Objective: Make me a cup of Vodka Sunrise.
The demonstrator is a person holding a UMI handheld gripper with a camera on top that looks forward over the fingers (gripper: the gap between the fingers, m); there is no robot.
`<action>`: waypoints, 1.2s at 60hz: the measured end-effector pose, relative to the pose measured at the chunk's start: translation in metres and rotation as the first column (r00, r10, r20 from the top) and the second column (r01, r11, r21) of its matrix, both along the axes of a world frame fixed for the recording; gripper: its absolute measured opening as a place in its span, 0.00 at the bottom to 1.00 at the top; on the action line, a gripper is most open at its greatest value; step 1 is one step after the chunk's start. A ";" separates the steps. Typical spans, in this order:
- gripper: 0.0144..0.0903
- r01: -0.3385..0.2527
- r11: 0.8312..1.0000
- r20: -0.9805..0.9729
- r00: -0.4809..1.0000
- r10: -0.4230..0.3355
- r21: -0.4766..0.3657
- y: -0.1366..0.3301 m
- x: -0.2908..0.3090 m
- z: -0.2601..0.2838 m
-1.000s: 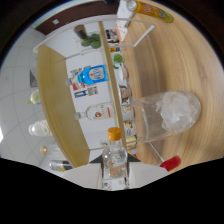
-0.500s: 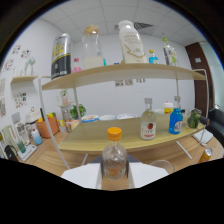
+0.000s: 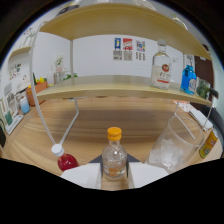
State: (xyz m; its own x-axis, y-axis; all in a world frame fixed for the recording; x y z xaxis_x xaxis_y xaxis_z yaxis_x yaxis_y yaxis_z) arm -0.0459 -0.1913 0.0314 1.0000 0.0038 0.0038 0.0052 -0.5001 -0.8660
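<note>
Between the claw's (image 3: 114, 172) pale fingers sits one small clear glass bottle with an orange cap (image 3: 114, 156), gripped low on its body; it looks light, smooth and slippery, so a mid-body hold suits. Just beside it, one ice-filled clear plastic cup (image 3: 172, 145) and one red round bottle (image 3: 66, 160) on the wooden desk (image 3: 90, 127).

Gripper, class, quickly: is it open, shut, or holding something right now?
Gripper: shut on the small orange-capped bottle, held upright between its fingers.
</note>
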 end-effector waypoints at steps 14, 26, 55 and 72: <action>0.28 -0.016 0.997 -0.002 1.000 0.016 -0.076 -0.004 0.002 -0.017; 0.30 -0.044 0.994 0.015 0.999 0.046 -0.097 -0.010 0.000 -0.020; 0.94 -0.147 0.989 0.033 0.989 0.147 0.009 -0.068 -0.007 0.050; 0.94 -0.117 0.993 -0.025 0.993 0.117 0.002 -0.145 0.028 0.082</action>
State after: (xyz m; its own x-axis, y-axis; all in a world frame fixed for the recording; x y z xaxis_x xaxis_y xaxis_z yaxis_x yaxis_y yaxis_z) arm -0.0181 -0.3367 0.1132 0.9925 0.1206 -0.0210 0.0420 -0.4966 -0.8670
